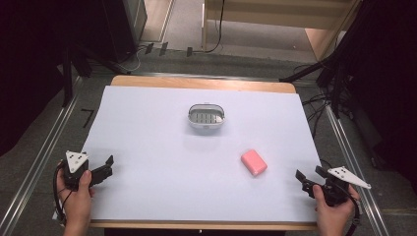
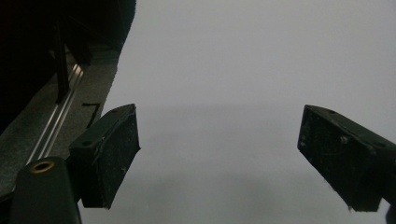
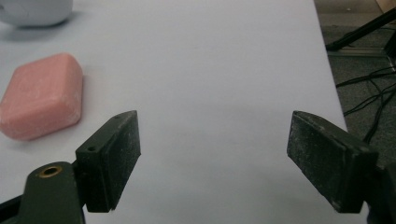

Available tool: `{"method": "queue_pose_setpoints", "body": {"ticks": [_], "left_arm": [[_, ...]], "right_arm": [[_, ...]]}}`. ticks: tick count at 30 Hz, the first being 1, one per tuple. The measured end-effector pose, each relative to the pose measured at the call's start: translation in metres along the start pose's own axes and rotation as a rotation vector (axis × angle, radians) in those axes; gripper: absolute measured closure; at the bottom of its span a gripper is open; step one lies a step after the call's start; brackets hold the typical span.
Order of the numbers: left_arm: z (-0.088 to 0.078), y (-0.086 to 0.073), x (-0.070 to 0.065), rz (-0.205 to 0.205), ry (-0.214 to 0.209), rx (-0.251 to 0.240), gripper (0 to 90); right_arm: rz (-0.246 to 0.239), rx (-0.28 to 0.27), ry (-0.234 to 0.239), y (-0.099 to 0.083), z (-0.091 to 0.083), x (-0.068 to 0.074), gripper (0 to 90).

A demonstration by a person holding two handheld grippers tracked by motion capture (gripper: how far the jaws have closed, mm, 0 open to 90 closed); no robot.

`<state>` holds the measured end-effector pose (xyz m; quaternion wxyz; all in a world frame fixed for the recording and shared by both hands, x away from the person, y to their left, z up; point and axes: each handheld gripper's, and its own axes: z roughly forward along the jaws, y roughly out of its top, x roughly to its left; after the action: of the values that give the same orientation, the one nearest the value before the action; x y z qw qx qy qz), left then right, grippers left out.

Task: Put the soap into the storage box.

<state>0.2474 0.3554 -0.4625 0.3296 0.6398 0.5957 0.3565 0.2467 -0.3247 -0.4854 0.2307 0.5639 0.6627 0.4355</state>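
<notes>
**Both jaws apart, soap untouched**

Left hand-held gripper at near left counter edge, released, nothing between jaws. Right hand-held gripper at near right edge, released, jaws empty. Pink soap flat on counter, near right gripper, apart from it. Farther back, soap dish mid-counter, well apart from soap.

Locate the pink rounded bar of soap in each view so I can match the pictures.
High view: the pink rounded bar of soap lies right of centre on the white sheet, near the right gripper.
Left gripper view: not in it.
Right gripper view: the soap sits at the left edge, beyond the left jaw.
Shared landmark: the white oval soap dish.
</notes>
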Motion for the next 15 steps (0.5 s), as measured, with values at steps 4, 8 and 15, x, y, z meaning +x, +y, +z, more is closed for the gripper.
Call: {"method": "queue_pose_setpoints", "body": {"ticks": [4,8,15], "left_arm": [[-0.001,-0.001,-0.001,0.008,0.013,-0.010,12.4],[-0.001,-0.001,-0.001,-0.008,0.022,-0.016,11.2],[0.000,-0.001,-0.004,0.031,0.031,-0.001,12.7]], "right_arm": [[-0.082,0.065,-0.055,0.006,0.002,0.012,25.2],[-0.123,0.090,-0.035,0.014,0.004,0.022,31.3],[-0.208,0.230,-0.027,0.030,0.013,0.039,27.2]]}}
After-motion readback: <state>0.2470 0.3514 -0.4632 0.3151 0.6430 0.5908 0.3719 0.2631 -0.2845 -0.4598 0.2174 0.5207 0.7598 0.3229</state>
